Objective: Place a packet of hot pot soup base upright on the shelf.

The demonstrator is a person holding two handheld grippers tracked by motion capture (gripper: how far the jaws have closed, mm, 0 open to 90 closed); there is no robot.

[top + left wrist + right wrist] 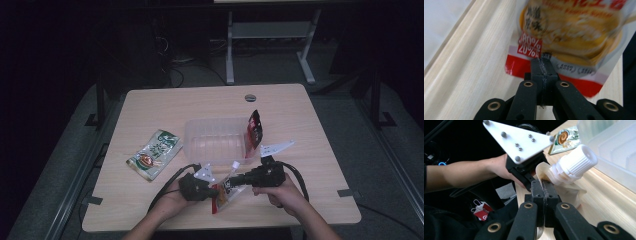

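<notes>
Grippers are both busy with one soft food pouch (226, 192) near the front edge of the table (150, 100). We hold one gripper in each hand.

Our left gripper (212, 191) has its jaws pressed together on the bottom edge of the pouch, right at the red strip. In the left gripper view the left gripper (543, 60) bites the pouch (574, 32) just under the yellow picture.

Our right gripper (235, 179) is pinching the top of the same pouch, close to the white screw cap (234, 165). In the right gripper view the right gripper (541, 185) has its jaws shut on the creased cream part of the pouch (570, 191), and the ribbed cap (576, 162) sticks up just beside them.

So the pouch hangs stretched between our two grippers, a little above the wood.

Behind it sits a clear plastic box (212, 137). A red and black packet (254, 127) leans at its right end. A green packet (154, 154) lies flat to the left of the box.
</notes>
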